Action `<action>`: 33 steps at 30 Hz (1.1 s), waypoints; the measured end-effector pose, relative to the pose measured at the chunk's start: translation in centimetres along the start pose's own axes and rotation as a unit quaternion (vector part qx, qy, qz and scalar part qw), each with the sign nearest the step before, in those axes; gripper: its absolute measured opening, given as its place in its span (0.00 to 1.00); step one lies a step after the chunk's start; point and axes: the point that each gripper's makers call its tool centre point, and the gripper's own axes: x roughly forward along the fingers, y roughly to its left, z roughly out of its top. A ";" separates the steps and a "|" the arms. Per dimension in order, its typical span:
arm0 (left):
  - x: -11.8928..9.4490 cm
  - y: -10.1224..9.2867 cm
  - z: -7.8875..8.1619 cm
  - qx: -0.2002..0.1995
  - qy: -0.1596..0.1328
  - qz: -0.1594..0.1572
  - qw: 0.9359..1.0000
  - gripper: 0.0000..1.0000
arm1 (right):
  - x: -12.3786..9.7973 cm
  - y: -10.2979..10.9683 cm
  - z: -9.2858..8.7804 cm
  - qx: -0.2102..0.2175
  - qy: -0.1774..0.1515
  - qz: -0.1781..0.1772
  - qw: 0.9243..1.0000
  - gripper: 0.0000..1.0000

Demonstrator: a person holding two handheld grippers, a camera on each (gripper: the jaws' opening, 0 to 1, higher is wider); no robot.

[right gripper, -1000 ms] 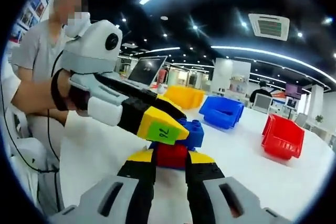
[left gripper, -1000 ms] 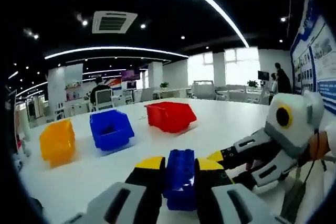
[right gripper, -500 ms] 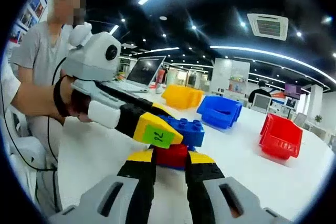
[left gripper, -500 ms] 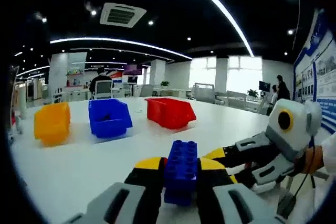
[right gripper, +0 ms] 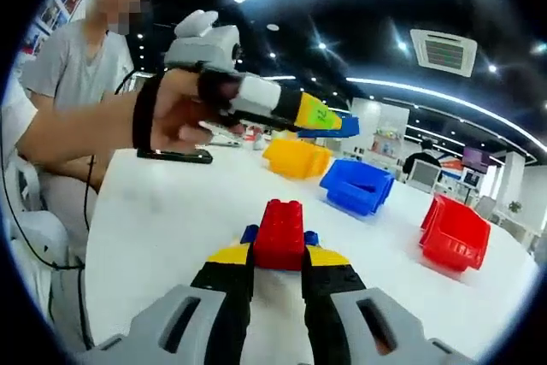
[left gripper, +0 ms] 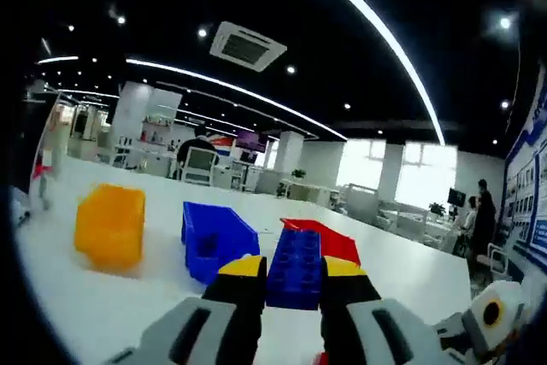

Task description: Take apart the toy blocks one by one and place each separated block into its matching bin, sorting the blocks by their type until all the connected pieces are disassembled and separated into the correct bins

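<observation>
Left tongs point(left gripper: 293, 273) gripping blue block point(left gripper: 295, 256), bins at twelve o'clock, right tongs point(right gripper: 278, 261) clamping red block point(right gripper: 279, 234) over desk point(right gripper: 162, 220)

Left gripper point(right gripper: 329, 121) raised high above the white table point(right gripper: 154, 211), jaws pinched on a blue block point(left gripper: 295, 256); right gripper point(right gripper: 278, 254) low, clamping a red block point(right gripper: 279, 232).

Open-plan office, desks point(left gripper: 295, 190), monitors point(right gripper: 425, 172), ceiling vent point(left gripper: 249, 45)

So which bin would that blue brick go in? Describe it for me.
On the white table stand three open bins in a row. Take the middle one, the blue bin, between the yellow bin and the red bin; it alone matches the blue brick.
</observation>
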 end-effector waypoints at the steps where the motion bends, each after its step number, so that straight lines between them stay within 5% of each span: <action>1: 0.8 0.7 0.0 0.019 0.012 0.013 1.000 0.26 | 0.0 0.1 0.0 0.000 0.001 0.001 1.000 0.23; 4: 3.8 2.4 0.7 0.065 0.022 0.045 0.997 0.26 | 0.2 0.0 0.0 0.005 0.004 0.000 1.000 0.23; 8: 6.8 3.9 1.6 0.070 0.022 0.060 0.996 0.26 | 0.4 0.3 0.0 0.014 0.007 0.002 1.000 0.23; 14: 11.6 6.7 0.0 0.080 0.051 0.088 0.992 0.26 | 0.7 0.4 0.1 0.011 0.011 -0.001 1.000 0.23; 17: 12.9 8.4 -1.1 0.111 0.068 0.117 0.985 0.27 | 0.6 0.7 0.1 0.009 0.011 0.001 1.000 0.23; 18: 13.1 9.0 -1.0 0.125 0.061 0.130 0.982 0.29 | 0.6 0.8 0.1 0.009 0.011 0.002 1.000 0.23; 20: 13.4 8.4 -1.1 0.087 0.050 0.110 0.989 0.57 | 0.4 0.8 0.1 0.009 0.011 0.002 1.000 0.23; 21: 13.5 7.1 -1.1 0.053 0.044 0.070 0.995 0.70 | 0.3 0.8 0.1 0.009 0.011 0.001 1.000 0.23; 22: 13.0 7.2 -0.8 0.070 0.044 0.068 0.994 0.73 | 0.3 0.8 0.1 0.011 0.009 0.002 1.000 0.23; 24: 11.7 7.1 -0.3 0.120 0.053 0.072 0.989 0.65 | 1.2 0.6 0.1 0.023 0.008 0.003 1.000 0.23; 33: 4.5 4.3 3.3 0.113 0.009 0.010 0.994 0.62 | 0.3 0.5 -0.1 0.022 0.012 0.000 1.000 0.23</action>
